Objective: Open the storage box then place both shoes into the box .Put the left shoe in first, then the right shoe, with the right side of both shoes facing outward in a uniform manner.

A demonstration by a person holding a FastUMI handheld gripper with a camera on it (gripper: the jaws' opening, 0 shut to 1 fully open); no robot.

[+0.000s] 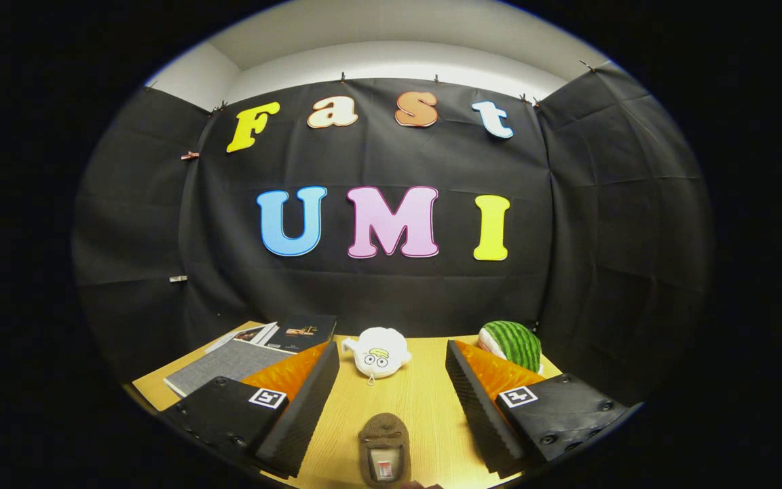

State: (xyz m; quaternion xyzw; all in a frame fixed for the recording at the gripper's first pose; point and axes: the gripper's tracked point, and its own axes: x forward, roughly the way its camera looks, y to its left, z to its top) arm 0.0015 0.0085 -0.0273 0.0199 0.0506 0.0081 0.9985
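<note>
My gripper [391,370] is held above the wooden table [425,407] with its fingers wide apart and nothing between them. A brown fuzzy shoe [384,448] lies on the table below and between the fingers, close to me, its opening facing up toward the camera. I see one shoe here.
A white plush toy [379,352] with a cartoon face sits beyond the fingertips at the table's middle back. A watermelon-patterned plush [513,343] rests at the back right. Several books and a grey notebook [228,363] lie at the back left. Black cloth walls close in the table.
</note>
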